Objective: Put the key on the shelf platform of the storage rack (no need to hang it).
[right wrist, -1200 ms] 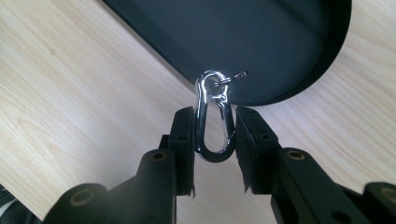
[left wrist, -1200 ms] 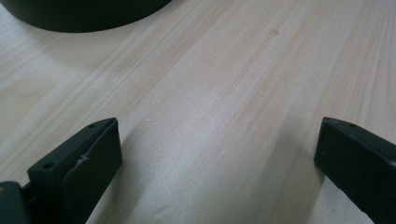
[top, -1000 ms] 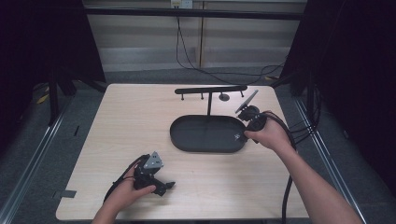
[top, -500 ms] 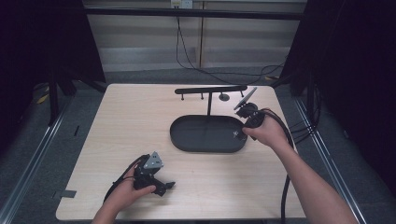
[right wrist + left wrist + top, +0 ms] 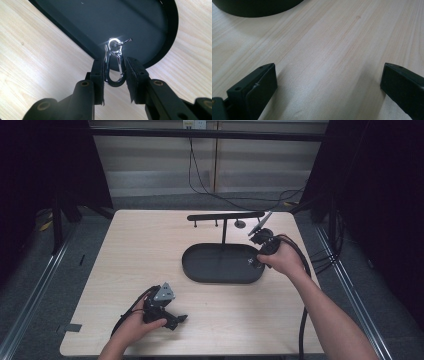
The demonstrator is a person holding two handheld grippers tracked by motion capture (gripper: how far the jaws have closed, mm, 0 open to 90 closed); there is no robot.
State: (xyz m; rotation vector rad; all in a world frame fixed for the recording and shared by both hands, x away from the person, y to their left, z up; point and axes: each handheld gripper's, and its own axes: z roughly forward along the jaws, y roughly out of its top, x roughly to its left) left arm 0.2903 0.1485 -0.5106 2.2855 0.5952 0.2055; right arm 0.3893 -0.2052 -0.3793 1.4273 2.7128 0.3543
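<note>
Near left of the counter (image 5: 140,250): the left tool (image 5: 176,320) is held low in a hand, lying close to the wood. Its jaws are seen spread wide in the left gripper view, with bare wood grain between them and nothing gripped.

Centre: a black oval tray (image 5: 200,265) is set on the counter, with a thin black T-shaped stand (image 5: 224,216) rising at its far side.

Right: the right tool (image 5: 115,75) is held at the tray's right end. Its jaws are closed on a silver carabiner clip (image 5: 113,63), pinched by its two long sides. The clip's ring end is seen above the tray's dark floor, just inside the rim.
</note>
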